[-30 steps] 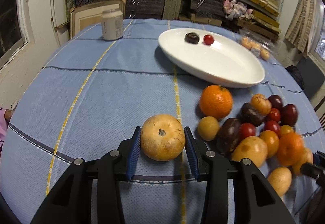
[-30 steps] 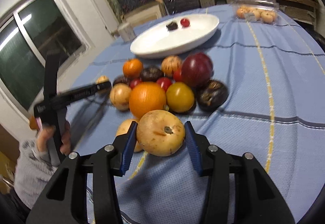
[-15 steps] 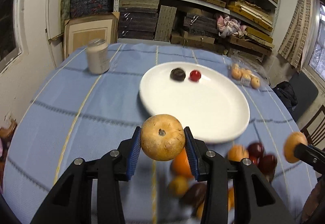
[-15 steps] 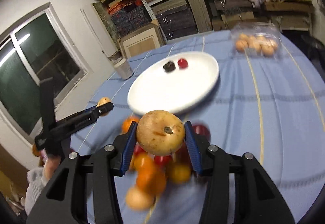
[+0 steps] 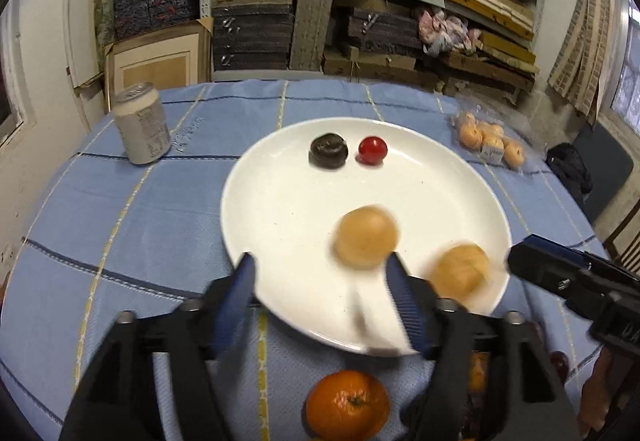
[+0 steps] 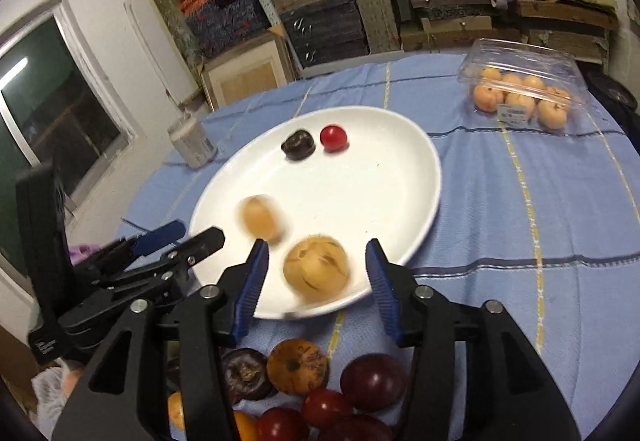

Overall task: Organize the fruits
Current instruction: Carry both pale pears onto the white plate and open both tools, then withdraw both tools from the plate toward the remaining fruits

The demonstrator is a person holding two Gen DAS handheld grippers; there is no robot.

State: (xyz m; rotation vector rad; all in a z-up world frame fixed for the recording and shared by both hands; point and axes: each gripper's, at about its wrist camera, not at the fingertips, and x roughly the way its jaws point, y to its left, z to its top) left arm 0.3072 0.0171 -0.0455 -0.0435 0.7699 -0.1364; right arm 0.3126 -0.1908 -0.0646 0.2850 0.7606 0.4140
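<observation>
Fruits sit partly on a white plate (image 5: 440, 177) and partly in a loose pile on a bench covered with a blue cloth (image 5: 120, 209). At the plate's 12 o'clock lie a dark fruit (image 5: 328, 155) and a small red fruit (image 5: 373, 150), just beside each other. Two tan round fruits, both blurred, are at the near rim: one (image 5: 366, 237) just ahead of the left gripper (image 5: 320, 277), the other (image 6: 316, 268) between the fingers of the right gripper (image 6: 316, 273), touching neither. Both grippers have their fingers spread wide and hold nothing. An orange (image 5: 347, 405) lies on the cloth at 6 o'clock from the plate, with red, purple and orange fruits (image 6: 374, 381) close by. A can (image 5: 142, 129) stands at 10 o'clock; a clear box of small orange fruits (image 6: 520, 93) lies at 2 o'clock.
</observation>
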